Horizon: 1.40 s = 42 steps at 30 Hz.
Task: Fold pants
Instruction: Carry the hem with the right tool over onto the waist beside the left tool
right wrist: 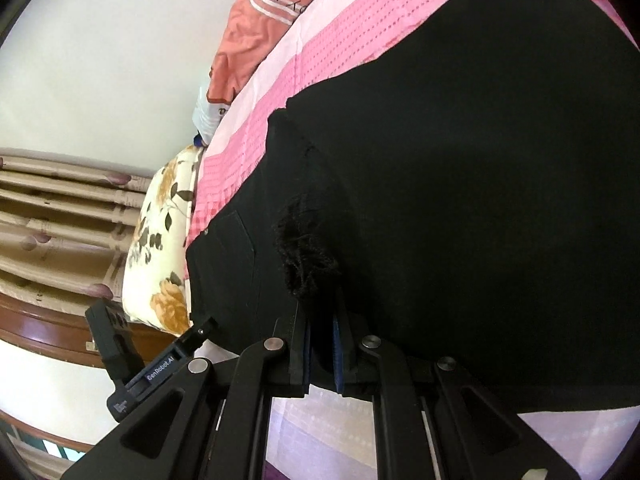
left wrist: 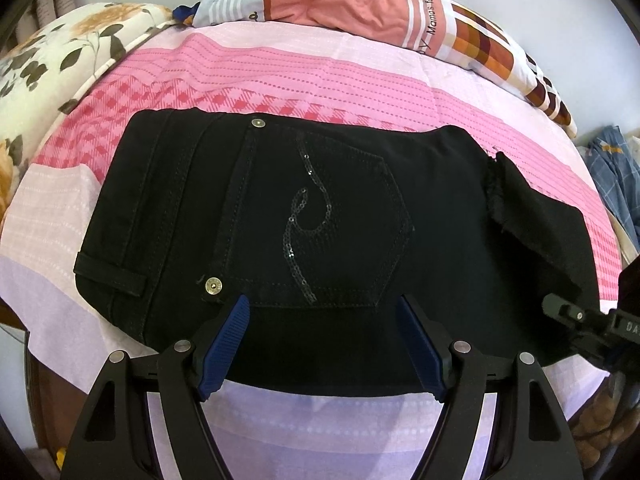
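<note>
Black pants [left wrist: 320, 208] lie folded on the pink bed sheet [left wrist: 304, 76], with the sequinned back pocket [left wrist: 316, 224] facing up and the waistband to the left. My left gripper [left wrist: 322, 312] is open. Its blue pads [left wrist: 236, 332] stand wide apart over the pants' near edge with nothing pinched. In the right wrist view my right gripper [right wrist: 322, 320] is shut on black fabric of the pants [right wrist: 480, 160], just behind a frayed leg hem [right wrist: 304, 256]. That hem flap [left wrist: 532, 216] lies over the right end of the folded pants. The right gripper's body [left wrist: 572, 316] shows at the right edge.
A floral pillow [left wrist: 48, 64] sits at the far left of the bed. A salmon and plaid blanket [left wrist: 360, 8] lies bunched along the far edge. Blue checked cloth [left wrist: 616, 176] hangs off the right side. A curtain [right wrist: 60, 208] and the wooden bed frame [right wrist: 40, 328] stand beyond the pillow.
</note>
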Motion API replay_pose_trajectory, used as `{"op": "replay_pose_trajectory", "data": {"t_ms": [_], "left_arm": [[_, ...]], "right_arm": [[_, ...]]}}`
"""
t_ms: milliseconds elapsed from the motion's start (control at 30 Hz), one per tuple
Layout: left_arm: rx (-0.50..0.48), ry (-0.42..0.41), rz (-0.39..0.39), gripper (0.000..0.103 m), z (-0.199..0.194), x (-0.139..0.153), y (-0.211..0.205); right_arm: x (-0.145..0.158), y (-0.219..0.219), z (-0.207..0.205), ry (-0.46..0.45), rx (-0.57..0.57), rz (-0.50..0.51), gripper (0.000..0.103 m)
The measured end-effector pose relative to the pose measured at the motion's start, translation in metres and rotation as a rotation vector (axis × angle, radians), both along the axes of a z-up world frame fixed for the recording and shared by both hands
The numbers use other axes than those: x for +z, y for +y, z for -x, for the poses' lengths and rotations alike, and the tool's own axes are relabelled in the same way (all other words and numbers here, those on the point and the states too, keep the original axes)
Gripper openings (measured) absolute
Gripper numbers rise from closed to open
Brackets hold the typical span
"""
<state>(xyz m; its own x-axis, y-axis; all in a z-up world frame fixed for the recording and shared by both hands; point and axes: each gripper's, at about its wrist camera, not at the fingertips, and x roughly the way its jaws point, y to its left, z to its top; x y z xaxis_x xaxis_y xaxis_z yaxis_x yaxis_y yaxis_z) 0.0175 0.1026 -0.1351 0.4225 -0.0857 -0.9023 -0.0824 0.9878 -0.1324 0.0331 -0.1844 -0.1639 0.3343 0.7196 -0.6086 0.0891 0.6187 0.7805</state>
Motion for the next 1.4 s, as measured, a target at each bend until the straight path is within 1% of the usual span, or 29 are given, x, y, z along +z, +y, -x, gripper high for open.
{"op": "replay_pose_trajectory", "data": {"t_ms": [267, 900, 1067, 1133, 1200, 1267, 1333, 1400], "left_arm": [[0.000, 0.010, 0.008, 0.076, 0.001, -0.002, 0.000], [-0.011, 0.025, 0.002, 0.076, -0.002, -0.007, -0.002], [-0.012, 0.026, 0.002, 0.076, -0.002, -0.007, -0.002], [-0.012, 0.026, 0.004, 0.077, -0.001, -0.007, -0.002], [-0.012, 0.025, 0.003, 0.077, -0.002, -0.007, -0.003], [-0.014, 0.027, 0.002, 0.077, -0.001, -0.008, -0.003], [-0.017, 0.027, 0.002, 0.077, -0.002, -0.009, -0.003], [-0.015, 0.027, 0.003, 0.077, -0.002, -0.008, -0.004]], "right_arm": [[0.001, 0.007, 0.001, -0.013, 0.027, 0.008, 0.010], [0.007, 0.028, 0.001, -0.065, 0.125, 0.103, 0.012], [0.008, 0.031, 0.000, -0.072, 0.144, 0.116, 0.015], [0.007, 0.032, 0.000, -0.071, 0.153, 0.109, 0.017], [0.008, 0.034, 0.000, -0.072, 0.163, 0.096, 0.022], [0.010, 0.035, 0.000, -0.077, 0.173, 0.069, 0.029], [0.011, 0.036, 0.001, -0.078, 0.191, 0.009, 0.031], [0.007, 0.035, 0.001, -0.057, 0.201, -0.088, 0.031]]}}
